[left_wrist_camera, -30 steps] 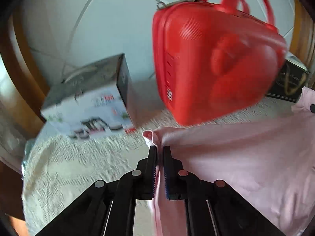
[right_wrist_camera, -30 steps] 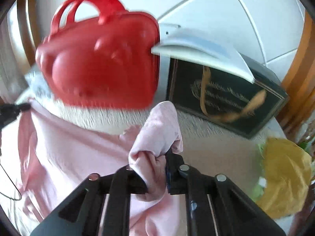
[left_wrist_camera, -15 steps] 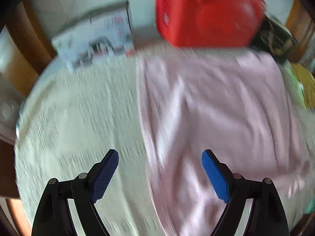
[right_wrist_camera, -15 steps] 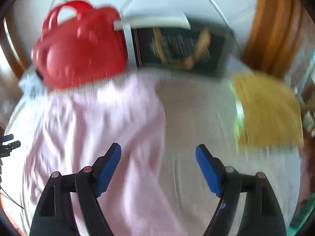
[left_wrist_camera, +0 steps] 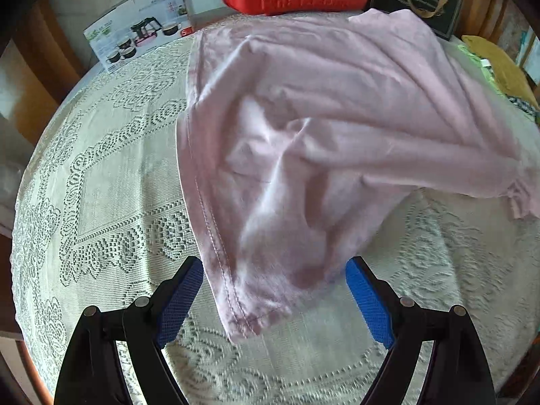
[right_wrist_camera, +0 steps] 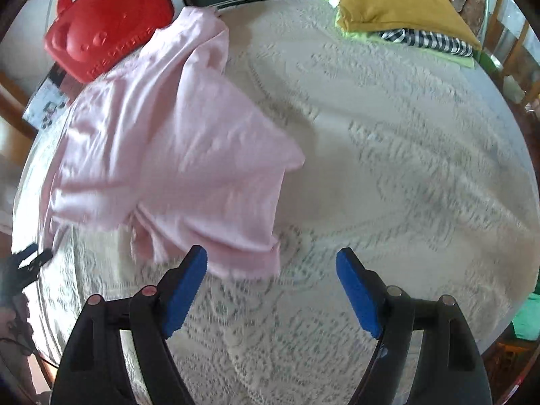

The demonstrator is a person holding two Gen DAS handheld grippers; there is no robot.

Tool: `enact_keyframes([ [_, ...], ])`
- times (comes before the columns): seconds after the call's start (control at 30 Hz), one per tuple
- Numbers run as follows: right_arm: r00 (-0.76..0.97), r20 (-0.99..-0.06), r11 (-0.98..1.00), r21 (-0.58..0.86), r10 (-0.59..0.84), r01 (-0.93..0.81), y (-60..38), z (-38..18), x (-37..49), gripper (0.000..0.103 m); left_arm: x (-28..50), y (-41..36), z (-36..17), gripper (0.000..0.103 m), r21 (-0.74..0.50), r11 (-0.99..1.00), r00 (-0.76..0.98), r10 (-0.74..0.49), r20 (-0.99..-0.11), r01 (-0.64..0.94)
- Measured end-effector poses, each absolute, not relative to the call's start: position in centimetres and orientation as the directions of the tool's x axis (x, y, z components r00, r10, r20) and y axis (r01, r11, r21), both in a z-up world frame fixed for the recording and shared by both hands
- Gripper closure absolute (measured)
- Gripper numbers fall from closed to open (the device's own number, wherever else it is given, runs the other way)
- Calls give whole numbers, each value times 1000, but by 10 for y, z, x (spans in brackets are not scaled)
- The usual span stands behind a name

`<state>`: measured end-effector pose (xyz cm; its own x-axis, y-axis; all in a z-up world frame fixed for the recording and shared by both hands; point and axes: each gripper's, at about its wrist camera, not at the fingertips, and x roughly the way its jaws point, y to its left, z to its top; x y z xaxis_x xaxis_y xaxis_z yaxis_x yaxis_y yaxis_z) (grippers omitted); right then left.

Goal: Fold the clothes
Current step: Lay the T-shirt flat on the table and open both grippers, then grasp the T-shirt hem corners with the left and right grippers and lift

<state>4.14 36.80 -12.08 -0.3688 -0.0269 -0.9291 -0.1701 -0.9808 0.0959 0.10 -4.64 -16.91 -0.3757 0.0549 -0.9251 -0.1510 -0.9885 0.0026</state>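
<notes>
A pink garment (left_wrist_camera: 303,128) lies rumpled on the lace tablecloth (left_wrist_camera: 111,182), its hemmed corner nearest me. My left gripper (left_wrist_camera: 273,300) is open and empty, its blue pads either side of that near corner, above it. In the right wrist view the same garment (right_wrist_camera: 175,148) lies at the left, one end reaching the red case. My right gripper (right_wrist_camera: 271,290) is open and empty, just near of the garment's lower edge, over bare cloth.
A red carry case (right_wrist_camera: 104,23), a dark gift box (left_wrist_camera: 418,3) and a white kitchenware box (left_wrist_camera: 141,40) stand along the table's far edge. A stack of folded clothes with a mustard piece on top (right_wrist_camera: 398,10) sits at the far right.
Both grippers let go of the pink garment, opened wide and pulled back toward me. The garment dropped and now lies on the table.
</notes>
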Motion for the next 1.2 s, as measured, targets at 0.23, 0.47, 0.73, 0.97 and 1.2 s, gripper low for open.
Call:
enact_keyframes([
  [0.23,-363,-931,-990,74,-27,-117,346,-146,61,22,15,-49,-188,0,0,-993,-469,58,-881,-121],
  [0.47,-389,-920,-992,5,44,-125,330,-136,63,100,14,-57,-171,89,-8,-982,-438,91,-895,-186],
  [0.73,-352,-936,-987,82,-29,-138,325,-115,110,100,63,-89,-138,93,-44,-973,-446,144,-883,-228],
  [0.97,-254,-965,-987,103,-69,-124,316,-112,159,100,109,-124,-154,93,-44,-970,-321,122,-939,-240],
  [1.2,-273,-959,-965,138,-73,-225,341,-96,187,76,117,-146,-132,85,-76,-974,-339,147,-929,-213],
])
